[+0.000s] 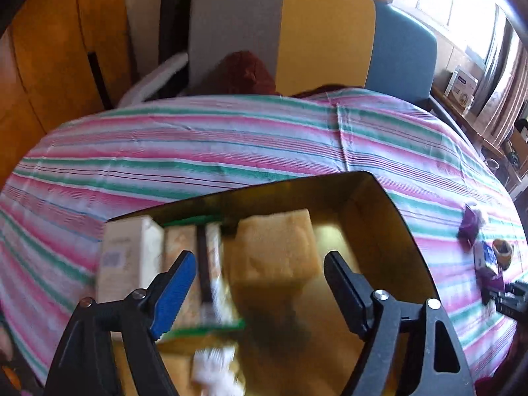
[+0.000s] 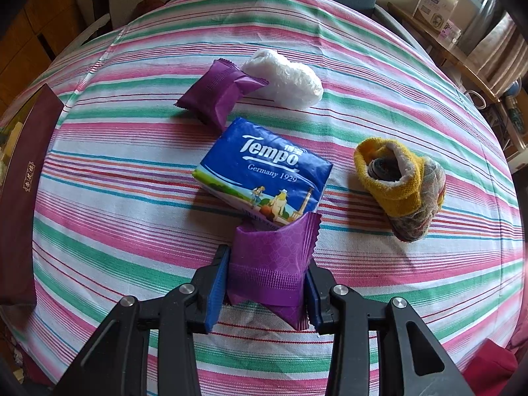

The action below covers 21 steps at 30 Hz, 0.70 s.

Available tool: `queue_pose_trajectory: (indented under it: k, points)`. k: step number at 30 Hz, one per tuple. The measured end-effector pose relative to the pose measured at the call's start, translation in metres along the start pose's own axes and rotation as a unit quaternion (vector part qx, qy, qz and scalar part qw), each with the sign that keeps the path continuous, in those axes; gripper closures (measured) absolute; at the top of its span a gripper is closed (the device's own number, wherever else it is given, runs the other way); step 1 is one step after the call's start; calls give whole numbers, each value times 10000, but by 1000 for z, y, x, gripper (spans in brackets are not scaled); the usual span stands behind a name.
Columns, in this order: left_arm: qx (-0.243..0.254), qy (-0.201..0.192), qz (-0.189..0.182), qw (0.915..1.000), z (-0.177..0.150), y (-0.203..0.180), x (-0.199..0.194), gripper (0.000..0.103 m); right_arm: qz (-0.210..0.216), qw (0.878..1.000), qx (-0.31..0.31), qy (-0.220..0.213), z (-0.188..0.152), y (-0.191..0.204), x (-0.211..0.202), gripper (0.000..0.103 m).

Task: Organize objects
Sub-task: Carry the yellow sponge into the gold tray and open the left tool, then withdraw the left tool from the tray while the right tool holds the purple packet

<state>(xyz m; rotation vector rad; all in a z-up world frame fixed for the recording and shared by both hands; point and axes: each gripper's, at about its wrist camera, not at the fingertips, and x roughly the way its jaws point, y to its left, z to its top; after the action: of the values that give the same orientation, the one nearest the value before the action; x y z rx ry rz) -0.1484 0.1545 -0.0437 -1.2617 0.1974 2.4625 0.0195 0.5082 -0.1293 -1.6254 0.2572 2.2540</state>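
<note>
My left gripper stands open above a gold-lined box on the striped cloth. Inside the box lie a pale carton, a green-edged packet under the left finger, and a yellow sponge-like block; nothing is between the fingers. My right gripper is shut on a purple sachet, held just above the cloth. In front of it lie a blue Tempo tissue pack, a second purple sachet, a white plastic-wrapped bundle and a rolled yellow sock.
The maroon outer side of the box shows at the left edge of the right wrist view. Chairs with grey, yellow and blue backs stand beyond the table. A wooden shelf with boxes runs along the right by the window.
</note>
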Motion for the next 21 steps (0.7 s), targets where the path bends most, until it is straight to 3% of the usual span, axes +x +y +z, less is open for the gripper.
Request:
queue_pose_trajectory:
  k: [10,21]
  points:
    - [-70,-642,-82,9979,-61,6,-88,23,27,10000,-11,2,4,-2,6,61]
    - [-148,-558,-192,9981,-96,8,-107,32,14,10000,-11,-13,7,8,4,61]
